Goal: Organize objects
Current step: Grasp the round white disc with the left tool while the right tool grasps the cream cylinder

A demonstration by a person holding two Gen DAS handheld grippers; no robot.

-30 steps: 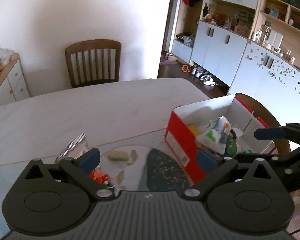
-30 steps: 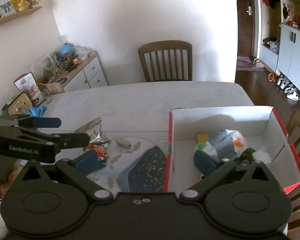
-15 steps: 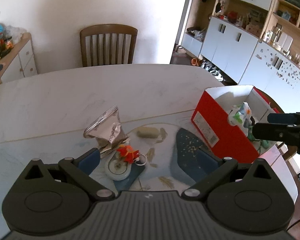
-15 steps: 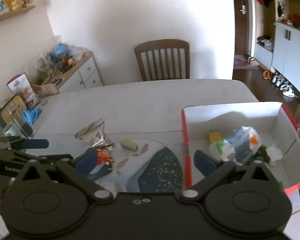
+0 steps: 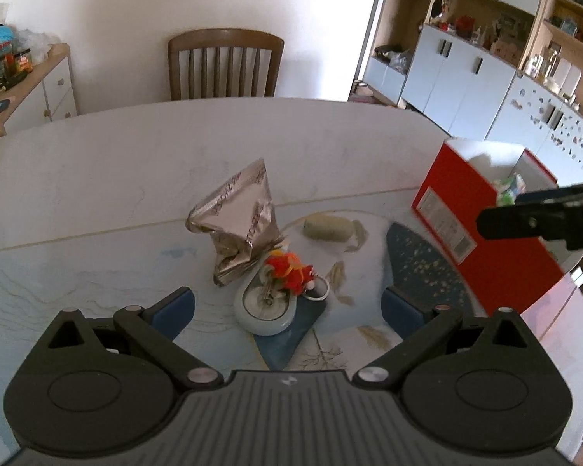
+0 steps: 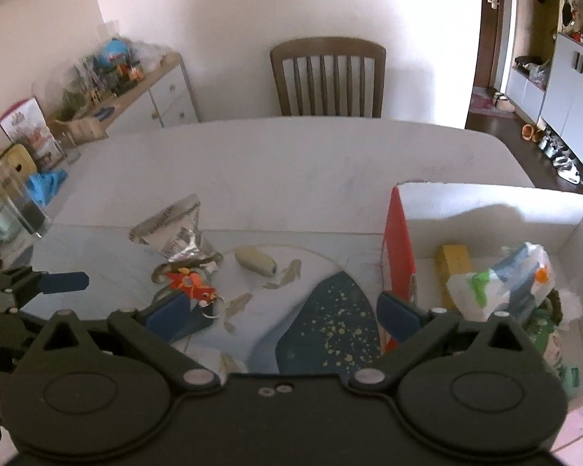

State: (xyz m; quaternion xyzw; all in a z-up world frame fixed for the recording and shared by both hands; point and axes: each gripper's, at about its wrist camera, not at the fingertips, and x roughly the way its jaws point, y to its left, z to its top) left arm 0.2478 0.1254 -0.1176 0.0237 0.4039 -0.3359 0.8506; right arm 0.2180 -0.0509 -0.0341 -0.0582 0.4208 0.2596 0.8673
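From the left wrist camera, the left gripper (image 5: 287, 306) has its jaws spread wide with nothing between them, poised above a small white disc (image 5: 263, 308) that carries a red and orange toy (image 5: 291, 270). A crumpled foil bag (image 5: 239, 219) stands just behind the disc and touches it, and a pale oblong lump (image 5: 327, 227) lies a little to the right. The table (image 5: 136, 163) is bare from the bag back to its far rim, where a wooden chair (image 5: 224, 63) stands. The red box (image 5: 482, 240) sits at the right, near the table's edge; its inside is mostly hidden by its wall and by the dark arm of the right gripper (image 5: 540, 219) crossing in front. From the right wrist camera, the right gripper (image 6: 280, 310) is likewise wide apart and holds nothing, its right finger by the box wall (image 6: 398, 240). Inside lie a yellow block (image 6: 452, 260) and a plastic pouch (image 6: 501, 279); the items beneath are cut off. The left gripper (image 6: 64, 281) shows at the left edge, blurred.
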